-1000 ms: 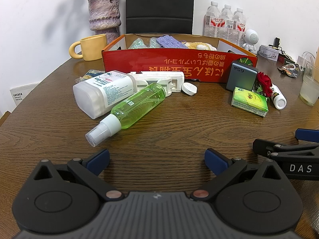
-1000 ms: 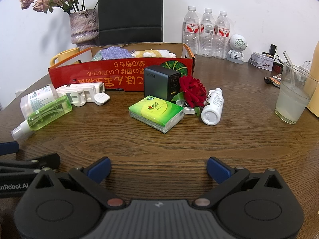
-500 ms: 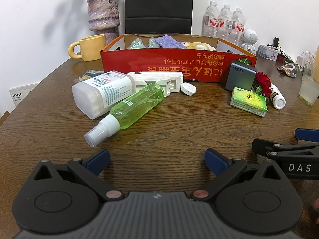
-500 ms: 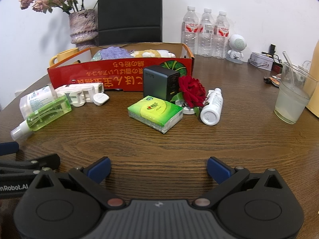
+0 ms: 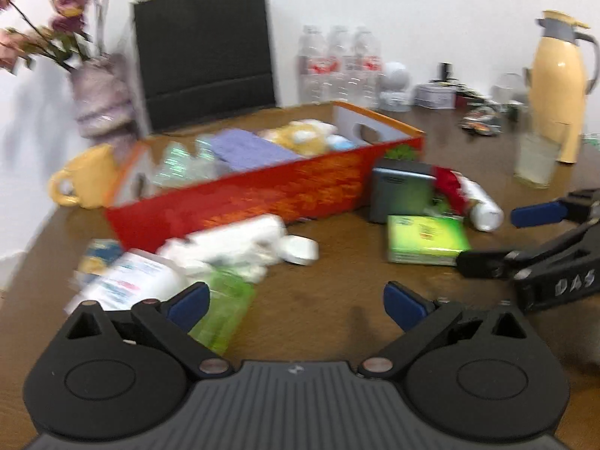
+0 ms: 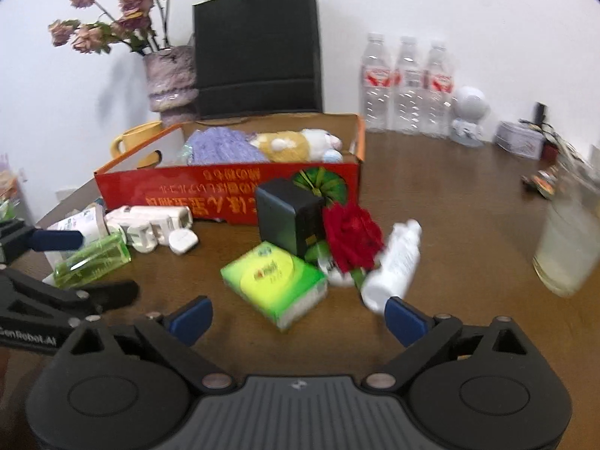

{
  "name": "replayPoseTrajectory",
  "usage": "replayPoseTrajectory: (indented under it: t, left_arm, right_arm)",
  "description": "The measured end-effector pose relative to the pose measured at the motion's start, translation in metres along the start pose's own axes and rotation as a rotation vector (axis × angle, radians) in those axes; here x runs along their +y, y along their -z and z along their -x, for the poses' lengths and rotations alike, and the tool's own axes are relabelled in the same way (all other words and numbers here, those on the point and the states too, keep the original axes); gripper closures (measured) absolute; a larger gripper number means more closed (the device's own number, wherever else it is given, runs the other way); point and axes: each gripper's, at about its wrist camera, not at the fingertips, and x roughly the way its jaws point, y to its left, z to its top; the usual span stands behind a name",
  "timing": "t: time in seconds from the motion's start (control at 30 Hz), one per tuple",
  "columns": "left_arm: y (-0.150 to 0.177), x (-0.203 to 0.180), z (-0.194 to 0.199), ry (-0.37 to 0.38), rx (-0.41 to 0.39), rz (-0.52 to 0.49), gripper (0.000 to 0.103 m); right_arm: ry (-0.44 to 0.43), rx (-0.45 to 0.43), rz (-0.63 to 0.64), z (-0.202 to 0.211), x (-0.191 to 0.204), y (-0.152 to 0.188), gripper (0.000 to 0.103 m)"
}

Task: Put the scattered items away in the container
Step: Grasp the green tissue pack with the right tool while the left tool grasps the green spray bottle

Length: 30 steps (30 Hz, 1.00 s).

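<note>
Left gripper (image 5: 296, 302) and right gripper (image 6: 298, 315) apparently hover side by side, spread wide, empty.

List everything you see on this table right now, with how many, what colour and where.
Box: 1, red, table centre, holding a purple cloth and a plush toy.
Spray bottle: 1, green, lying left of the box front.
White bottle: 1, lying beside the rose.
Rose: 1, red, front of the charger.
Charger: 1, dark, against the box.
Tissue pack: 1, green, nearest.
Water bottles: 3, clear, by the wall.
Mug: 1, yellow, behind the box.
Glass: 1, far right.
Left claw: open, blue pads.
Right claw: open.
</note>
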Motion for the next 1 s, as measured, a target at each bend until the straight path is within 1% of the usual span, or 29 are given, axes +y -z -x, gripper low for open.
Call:
replayPoseTrajectory:
  t: [0.03, 0.07, 0.13, 0.17, 0.2, 0.23, 0.3, 0.33, 0.37, 0.4, 0.43, 0.47, 0.5, 0.57, 0.6, 0.63, 0.67, 0.7, 0.73, 0.8, 0.87, 0.9, 0.93, 0.97, 1.0]
  left_arm:
    - [0.002, 0.007, 0.004, -0.007, -0.024, 0.004, 0.002]
    - [0.005, 0.015, 0.008, -0.012, -0.048, 0.01, 0.001]
    - [0.009, 0.025, 0.009, -0.023, -0.082, 0.024, 0.001]
    - [0.009, 0.026, 0.007, -0.03, -0.078, 0.014, 0.001]
    - [0.01, 0.026, 0.004, -0.037, -0.07, -0.001, 0.001]
    - [0.011, 0.026, 0.001, -0.043, -0.061, -0.016, 0.002]
    - [0.012, 0.025, -0.005, -0.031, -0.029, -0.023, 0.017]
    - [0.012, 0.025, -0.008, -0.023, -0.012, -0.026, 0.028]
    - [0.013, 0.025, -0.008, -0.005, 0.003, -0.019, 0.033]
    - [0.013, 0.026, -0.008, 0.017, 0.017, -0.009, 0.034]
    - [0.014, 0.026, -0.005, 0.027, 0.02, -0.008, 0.037]
    - [0.015, 0.026, -0.002, 0.035, 0.02, -0.008, 0.037]
    - [0.015, 0.028, 0.001, 0.058, 0.019, 0.008, 0.037]
    - [0.015, 0.035, 0.008, 0.128, 0.014, 0.072, 0.036]
    - [0.015, 0.038, 0.011, 0.161, 0.009, 0.102, 0.035]
    - [0.015, 0.041, 0.014, 0.194, 0.003, 0.131, 0.029]
    - [0.015, 0.04, 0.014, 0.202, 0.01, 0.131, 0.019]
    - [0.016, 0.038, 0.012, 0.203, 0.021, 0.124, 0.017]
    - [0.016, 0.036, 0.011, 0.204, 0.032, 0.117, 0.017]
    - [0.018, 0.031, 0.008, 0.206, 0.054, 0.103, 0.021]
    - [0.019, 0.027, 0.006, 0.208, 0.077, 0.088, 0.041]
    - [0.02, 0.024, 0.005, 0.209, 0.088, 0.081, 0.047]
    - [0.02, 0.022, 0.003, 0.21, 0.099, 0.074, 0.061]
    - [0.021, 0.02, 0.002, 0.211, 0.11, 0.067, 0.071]
    - [0.022, 0.018, 0.001, 0.212, 0.121, 0.06, 0.071]
  right_arm:
    - [-0.019, -0.007, 0.025, -0.003, 0.001, -0.004, 0.016]
    - [-0.038, -0.009, 0.051, -0.007, 0.002, -0.008, 0.019]
    - [-0.053, 0.016, 0.102, -0.017, 0.008, -0.012, 0.036]
    - [-0.058, 0.028, 0.127, -0.022, 0.011, -0.012, 0.042]
    - [-0.059, 0.033, 0.148, -0.025, 0.015, -0.011, 0.052]
    - [-0.042, 0.032, 0.172, -0.025, 0.021, -0.008, 0.051]
    - [-0.016, 0.034, 0.217, -0.026, 0.032, -0.002, 0.051]
    - [-0.026, 0.041, 0.232, -0.023, 0.037, -0.001, 0.051]
    - [-0.049, 0.048, 0.241, -0.019, 0.04, 0.001, 0.051]
    - [-0.099, 0.053, 0.228, -0.013, 0.04, 0.001, 0.052]
    - [-0.147, 0.048, 0.201, -0.007, 0.037, 0.001, 0.053]
    - [-0.178, 0.042, 0.177, -0.002, 0.034, 0.0, 0.053]
    - [-0.169, 0.031, 0.163, 0.001, 0.032, 0.0, 0.05]
    - [-0.148, 0.013, 0.142, 0.004, 0.029, -0.001, 0.042]
    - [-0.13, 0.016, 0.154, 0.002, 0.03, -0.001, 0.036]
    - [-0.119, 0.024, 0.159, -0.004, 0.032, -0.001, 0.033]
    - [-0.114, 0.037, 0.156, -0.01, 0.034, -0.001, 0.033]
    - [-0.109, 0.05, 0.153, -0.017, 0.036, -0.001, 0.033]
    - [-0.104, 0.061, 0.152, -0.023, 0.038, -0.001, 0.033]
    - [-0.085, 0.074, 0.155, -0.034, 0.042, -0.001, 0.034]
    - [-0.091, 0.077, 0.121, -0.039, 0.039, -0.002, 0.041]
    - [-0.082, 0.074, 0.117, -0.038, 0.038, -0.003, 0.057]
    - [-0.077, 0.073, 0.112, -0.038, 0.037, -0.003, 0.058]
    - [-0.082, 0.077, 0.107, -0.035, 0.036, -0.001, 0.059]
    - [-0.086, 0.082, 0.103, -0.033, 0.036, 0.0, 0.059]
